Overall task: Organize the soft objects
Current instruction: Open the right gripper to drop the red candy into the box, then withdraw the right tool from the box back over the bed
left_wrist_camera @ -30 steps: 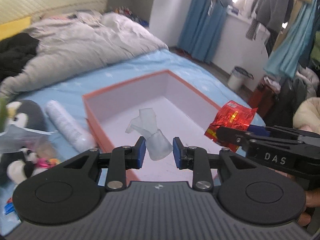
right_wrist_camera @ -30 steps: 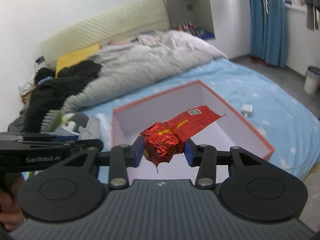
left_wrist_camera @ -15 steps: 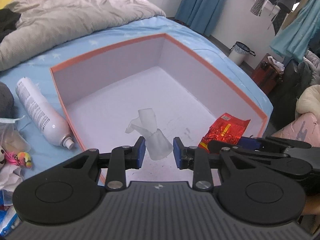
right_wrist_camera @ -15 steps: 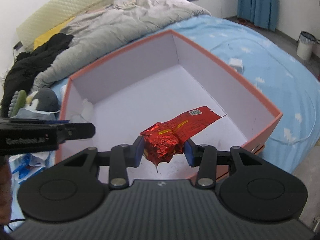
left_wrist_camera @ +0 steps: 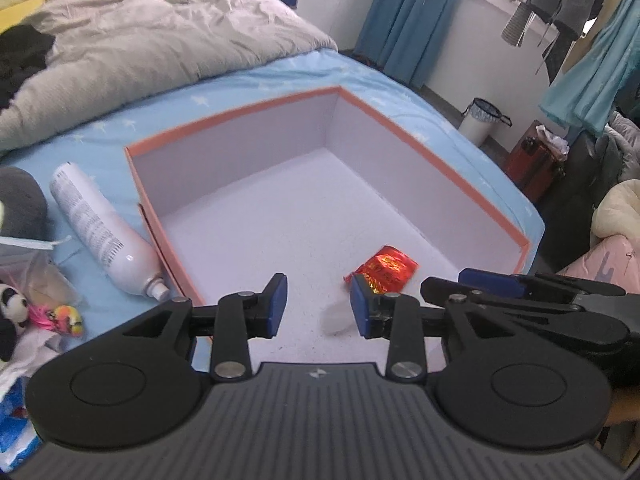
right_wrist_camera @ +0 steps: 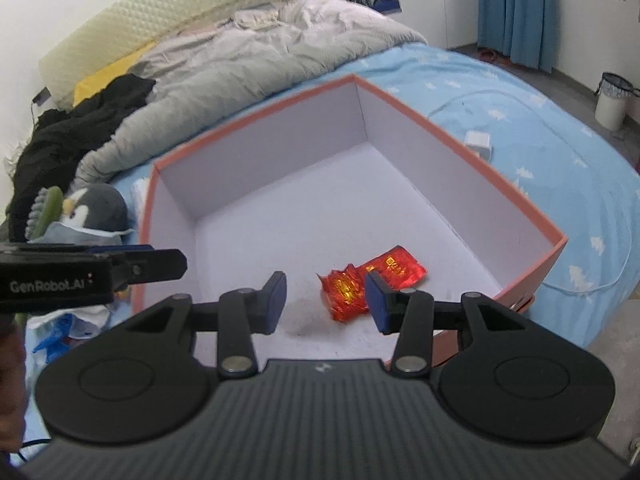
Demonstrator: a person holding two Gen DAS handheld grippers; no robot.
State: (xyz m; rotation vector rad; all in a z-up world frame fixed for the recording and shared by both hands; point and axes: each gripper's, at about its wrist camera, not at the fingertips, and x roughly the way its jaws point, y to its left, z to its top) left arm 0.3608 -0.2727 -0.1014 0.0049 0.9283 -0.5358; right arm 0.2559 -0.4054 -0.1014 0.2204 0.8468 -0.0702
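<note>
An orange-rimmed box [left_wrist_camera: 432, 152] with a white inside sits on the blue bed; it also shows in the right wrist view [right_wrist_camera: 460, 144]. A crumpled red foil packet [left_wrist_camera: 386, 268] lies on the box floor near the front; it shows in the right wrist view [right_wrist_camera: 370, 284] too. A blurred clear plastic piece [left_wrist_camera: 335, 318] lies on the floor just below my left gripper. My left gripper [left_wrist_camera: 316, 306] is open and empty above the box floor. My right gripper [right_wrist_camera: 324, 300] is open and empty just above the red packet.
A white spray can [left_wrist_camera: 100, 232] lies left of the box. A penguin plush [right_wrist_camera: 96, 208], a face mask [left_wrist_camera: 24, 244] and small toys [left_wrist_camera: 60, 314] lie at the left. A grey duvet [left_wrist_camera: 160, 48] covers the far bed. A small white box [right_wrist_camera: 478, 142] lies right of the box.
Both grippers have opened. The red packet dropped from the right gripper onto the box floor, and the clear plastic piece dropped from the left gripper.
</note>
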